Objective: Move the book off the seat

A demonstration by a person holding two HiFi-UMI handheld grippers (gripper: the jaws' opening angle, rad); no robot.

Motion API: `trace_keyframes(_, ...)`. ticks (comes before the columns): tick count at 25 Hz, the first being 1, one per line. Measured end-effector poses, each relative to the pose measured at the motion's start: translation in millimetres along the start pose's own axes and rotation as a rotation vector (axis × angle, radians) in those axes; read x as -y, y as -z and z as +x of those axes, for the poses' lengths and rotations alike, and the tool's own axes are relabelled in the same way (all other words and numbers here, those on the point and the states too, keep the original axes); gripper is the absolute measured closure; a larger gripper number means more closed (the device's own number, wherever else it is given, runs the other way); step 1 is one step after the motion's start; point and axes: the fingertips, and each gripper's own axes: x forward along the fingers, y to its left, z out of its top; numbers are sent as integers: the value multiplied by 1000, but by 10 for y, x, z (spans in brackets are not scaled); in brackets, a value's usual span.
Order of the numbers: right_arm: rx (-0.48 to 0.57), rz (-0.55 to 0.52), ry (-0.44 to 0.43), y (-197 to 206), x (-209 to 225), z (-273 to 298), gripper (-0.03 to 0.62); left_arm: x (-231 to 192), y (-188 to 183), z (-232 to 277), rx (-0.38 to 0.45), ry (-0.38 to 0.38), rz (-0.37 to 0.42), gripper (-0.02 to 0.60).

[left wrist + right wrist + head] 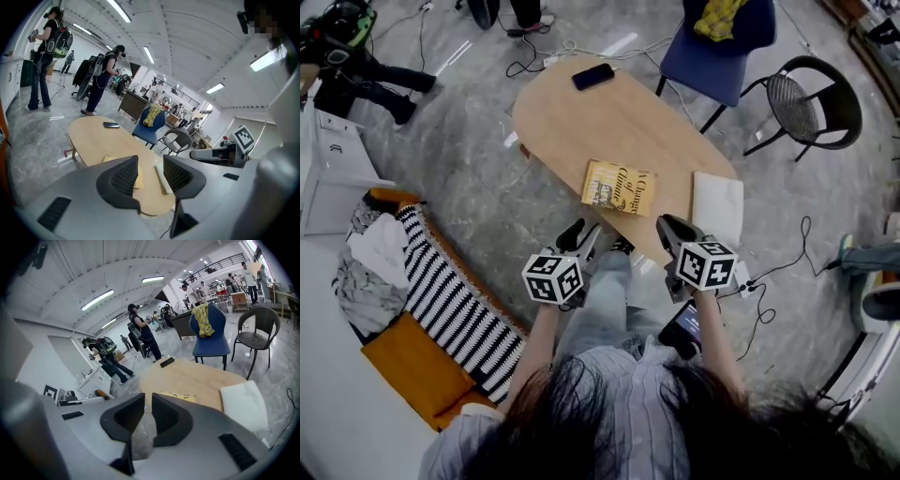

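Observation:
A yellow book (619,187) lies flat on the oval wooden table (572,122), near its front edge and beside a white folded pad (717,206). My left gripper (583,236) hovers over the table's near rim just short of the book, open with nothing between its fingers. In the left gripper view (151,164) the book (138,176) shows through the gap. My right gripper (673,230) hangs level with it, between the book and the pad. Its jaws are shut to a thin slit (147,401) and hold nothing. The book (177,397) lies just beyond them.
A black phone (593,76) lies at the table's far end. A blue chair (712,47) draped with yellow cloth and a black mesh chair (814,94) stand behind the table. A sofa with a striped blanket (441,291) is at my left. Cables run across the floor (769,309). People stand farther off.

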Motion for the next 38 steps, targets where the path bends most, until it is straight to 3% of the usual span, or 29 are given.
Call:
trace_keyframes(4, 32, -14, -26, -10, -205, -238, 539, 264, 15, -205, 22, 54, 3, 457)
trace_keyframes(16, 83, -137, -128, 31, -854, -648, 542, 701, -90, -865, 119, 53, 128, 476)
trace_keyframes(27, 40, -250, -213, 363, -1408, -761, 548, 784, 32, -1484, 204, -19, 128, 499)
trace_keyframes(38, -78, -388, -368, 758, -2258, -382, 551, 319, 174, -2254, 288, -185, 46, 500)
